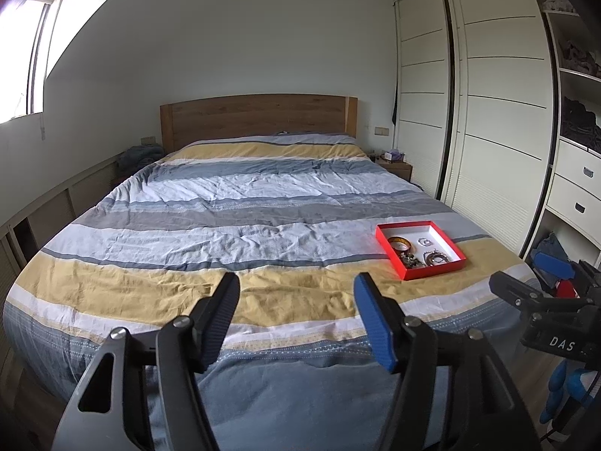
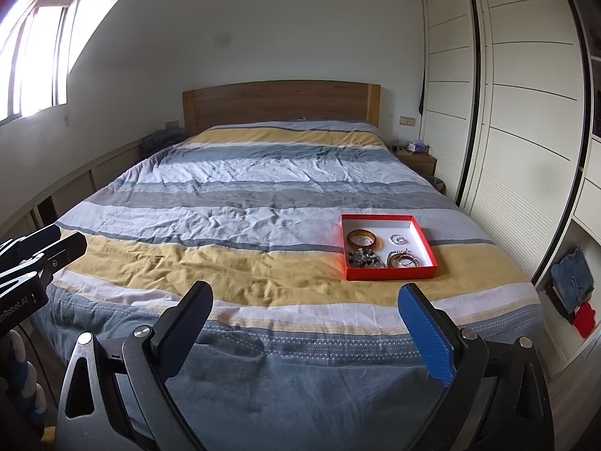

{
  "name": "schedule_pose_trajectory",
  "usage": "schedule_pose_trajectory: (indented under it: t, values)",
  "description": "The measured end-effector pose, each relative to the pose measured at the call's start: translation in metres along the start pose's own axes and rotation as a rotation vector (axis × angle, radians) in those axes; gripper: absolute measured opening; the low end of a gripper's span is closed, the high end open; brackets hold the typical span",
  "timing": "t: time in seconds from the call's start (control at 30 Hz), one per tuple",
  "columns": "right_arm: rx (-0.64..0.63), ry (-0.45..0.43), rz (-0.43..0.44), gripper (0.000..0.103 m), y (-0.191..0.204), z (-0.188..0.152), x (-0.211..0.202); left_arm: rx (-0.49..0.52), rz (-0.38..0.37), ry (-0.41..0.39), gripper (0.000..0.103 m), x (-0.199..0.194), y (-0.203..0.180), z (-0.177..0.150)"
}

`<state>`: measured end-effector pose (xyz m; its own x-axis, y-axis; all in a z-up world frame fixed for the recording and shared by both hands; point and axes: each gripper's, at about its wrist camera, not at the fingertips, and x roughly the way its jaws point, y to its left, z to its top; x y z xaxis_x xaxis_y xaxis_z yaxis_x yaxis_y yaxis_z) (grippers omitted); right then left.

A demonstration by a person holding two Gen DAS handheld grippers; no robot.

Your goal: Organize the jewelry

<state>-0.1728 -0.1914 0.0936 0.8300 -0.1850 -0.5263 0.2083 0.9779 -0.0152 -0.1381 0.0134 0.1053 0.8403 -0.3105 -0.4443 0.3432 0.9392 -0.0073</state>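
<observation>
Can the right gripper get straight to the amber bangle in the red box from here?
Probably yes. The right gripper is open and empty, the red box has no lid, and only bedspread lies between it and the amber bangle.

A home bedroom. A double bed (image 1: 233,203) with striped duvet and wooden headboard (image 1: 255,116) fills the room; a sliding-door wardrobe (image 1: 496,86) with open shelves of folded clothes (image 1: 576,56) lines one wall, a bedside cabinet (image 1: 396,168) and window (image 1: 35,52) complete it.
</observation>
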Motion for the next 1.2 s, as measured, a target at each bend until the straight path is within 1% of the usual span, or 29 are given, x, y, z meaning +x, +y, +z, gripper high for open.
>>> schedule_pose_trajectory:
  t: [0.3, 1.2]
  values:
    - [0.001, 0.004, 0.001, 0.099, -0.001, -0.001, 0.0, 0.003, 0.005, 0.019, 0.062, 0.004, -0.004, -0.002]
    - [0.016, 0.079, 0.019, 0.099, 0.0, -0.017, 0.029, 0.005, 0.032, 0.108, 0.062, 0.034, -0.001, -0.018]
